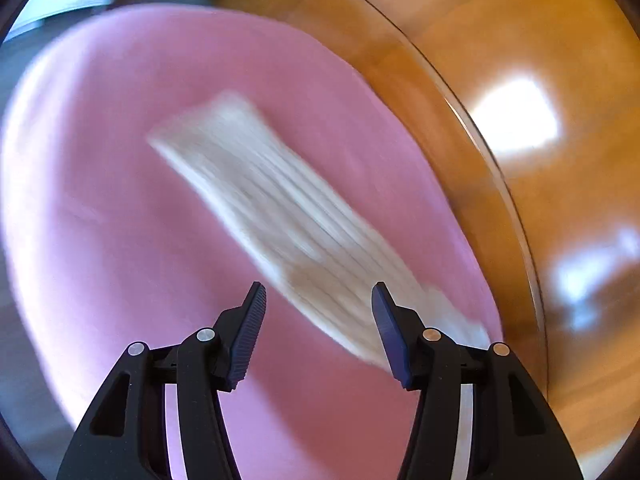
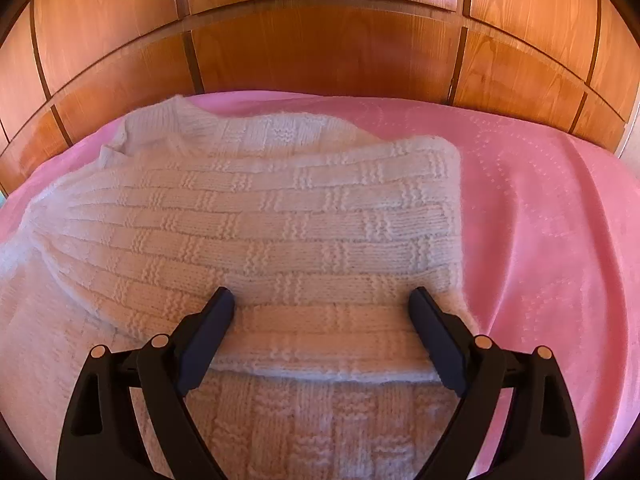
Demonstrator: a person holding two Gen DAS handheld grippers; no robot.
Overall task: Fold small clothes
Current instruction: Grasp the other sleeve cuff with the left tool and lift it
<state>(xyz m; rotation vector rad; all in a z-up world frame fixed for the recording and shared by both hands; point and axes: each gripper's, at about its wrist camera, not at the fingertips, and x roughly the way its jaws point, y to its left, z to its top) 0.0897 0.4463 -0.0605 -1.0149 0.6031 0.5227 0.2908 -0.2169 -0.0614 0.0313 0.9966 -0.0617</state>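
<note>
The white knitted sweater [image 2: 256, 216] lies part-folded on the pink bed cover [image 2: 540, 208], its folded edge running crosswise between the wide-open, empty right tool [image 2: 322, 300], while the left tool [image 1: 319, 294], likewise agape and empty, hovers farther off.

The left wrist view was smeared by motion, so the white knitted garment [image 1: 280, 216] on the pink blanket [image 1: 120, 200] showed only as a streaked strip with no readable stitch or edge. In the right wrist view the garment [image 2: 256, 216] ran off the left and bottom edges, its full outline unseen. The wooden wardrobe [image 2: 320, 40] was cut off on every side.
</note>
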